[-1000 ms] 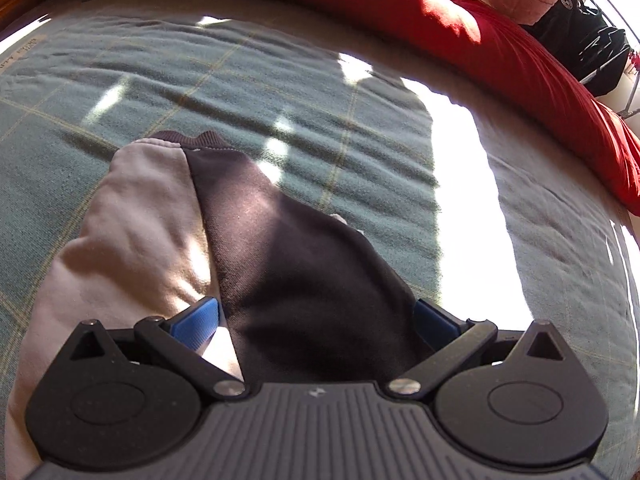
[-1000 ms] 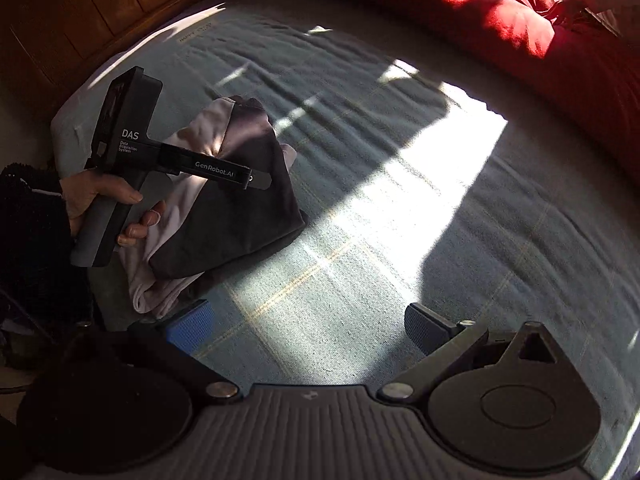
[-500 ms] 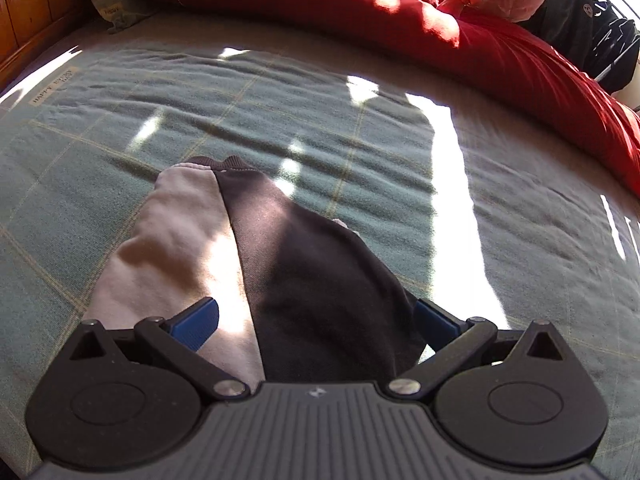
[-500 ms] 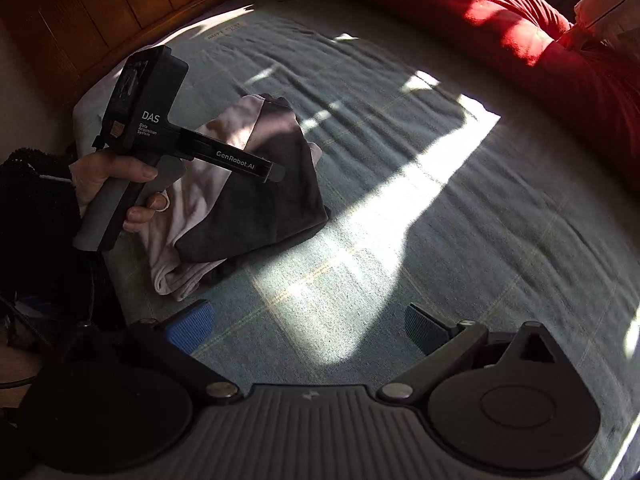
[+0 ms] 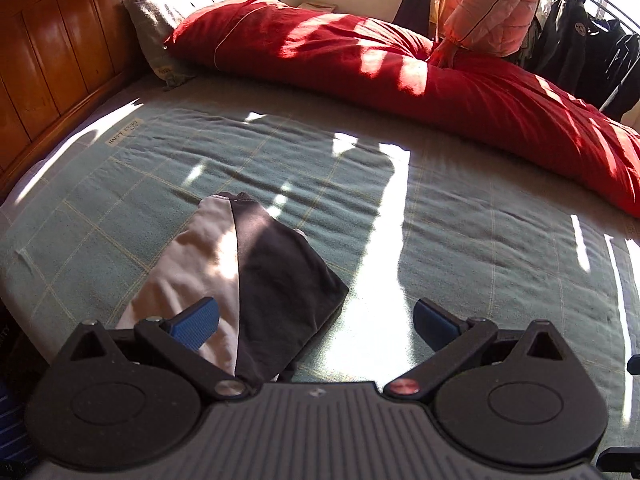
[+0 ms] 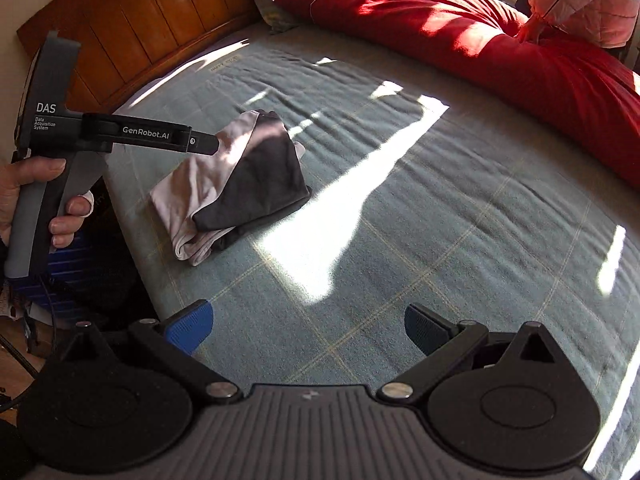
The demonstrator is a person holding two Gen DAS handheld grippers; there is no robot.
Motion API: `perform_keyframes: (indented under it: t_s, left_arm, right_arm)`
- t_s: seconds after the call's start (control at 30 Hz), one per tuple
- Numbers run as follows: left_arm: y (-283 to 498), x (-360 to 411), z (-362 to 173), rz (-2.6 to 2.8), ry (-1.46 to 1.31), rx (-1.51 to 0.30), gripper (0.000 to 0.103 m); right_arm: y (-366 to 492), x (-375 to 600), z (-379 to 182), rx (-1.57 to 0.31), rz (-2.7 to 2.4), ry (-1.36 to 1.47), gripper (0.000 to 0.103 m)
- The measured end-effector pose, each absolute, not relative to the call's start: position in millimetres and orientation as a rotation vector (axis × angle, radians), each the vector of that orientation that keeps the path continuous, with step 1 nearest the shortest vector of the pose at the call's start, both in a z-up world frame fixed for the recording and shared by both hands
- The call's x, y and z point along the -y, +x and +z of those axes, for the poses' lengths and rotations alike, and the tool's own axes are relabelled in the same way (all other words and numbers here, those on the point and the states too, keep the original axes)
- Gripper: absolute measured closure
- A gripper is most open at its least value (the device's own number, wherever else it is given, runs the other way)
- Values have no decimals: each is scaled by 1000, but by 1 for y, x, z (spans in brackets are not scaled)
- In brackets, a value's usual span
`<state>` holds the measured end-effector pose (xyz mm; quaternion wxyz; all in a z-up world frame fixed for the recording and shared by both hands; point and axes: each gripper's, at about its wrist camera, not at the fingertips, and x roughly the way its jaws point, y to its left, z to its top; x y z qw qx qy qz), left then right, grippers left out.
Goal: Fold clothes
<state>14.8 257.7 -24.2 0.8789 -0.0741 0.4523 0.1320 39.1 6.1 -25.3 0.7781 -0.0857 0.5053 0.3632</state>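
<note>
2 views take in the same bed, and most of each frame is its green blanket [image 5: 460, 248] with thin pale grid lines, crossed by bright bars of sun. Along the top and right edge lies a long red duvet [image 5: 400, 68], with a grey pillow [image 5: 160, 20] at its upper-left end against the wooden headboard [image 5: 52, 48]. At the top right of the left wrist view a person in a pale pink padded jacket [image 5: 492, 0] leans a hand on the duvet; dark clothes [image 5: 576, 48] hang on a rack behind them.

The folded garment [image 5: 240, 272], part white and part dark grey, lies flat on the blanket near the bed's left edge, in the lower left of the left wrist view. The left gripper [image 5: 316, 320] has its jaws spread wide and nothing between them; its left blue pad [image 5: 196, 320] overlaps the white half in the picture, though whether it touches the cloth cannot be told. The right gripper [image 6: 306, 326] is likewise spread wide with nothing in it, over bare blanket near the bed's corner and well apart from the garment [image 6: 240, 184].

Only the right wrist view shows the left gripper from the side: a grey handle marked DAS, gripped by a hand [image 6: 28, 196] at the left edge, its black arm reaching toward the garment's top end. That view also shows the stacked folded edges at the garment's near end. Only the left wrist view shows a small white label [image 5: 125, 135] on the blanket legibly.
</note>
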Motion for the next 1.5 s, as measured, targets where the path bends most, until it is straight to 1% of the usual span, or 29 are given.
perform_keyframes:
  t_s: [0.3, 0.53, 0.97, 1.5]
  left_arm:
    - [-16, -216, 8, 271, -188, -966, 0]
    - [-39, -187, 28, 267, -216, -987, 0]
    - [-53, -208, 30, 322, -261, -1093, 0]
    - [-88, -265, 26, 436, -374, -1094, 0]
  right_arm:
    - [17, 39, -13, -1127, 800, -130, 0]
    - [5, 42, -1, -1133, 815, -112, 0]
    - [1, -17, 10, -1138, 848, -216, 0]
    - [-11, -107, 13, -1137, 969, -393, 0]
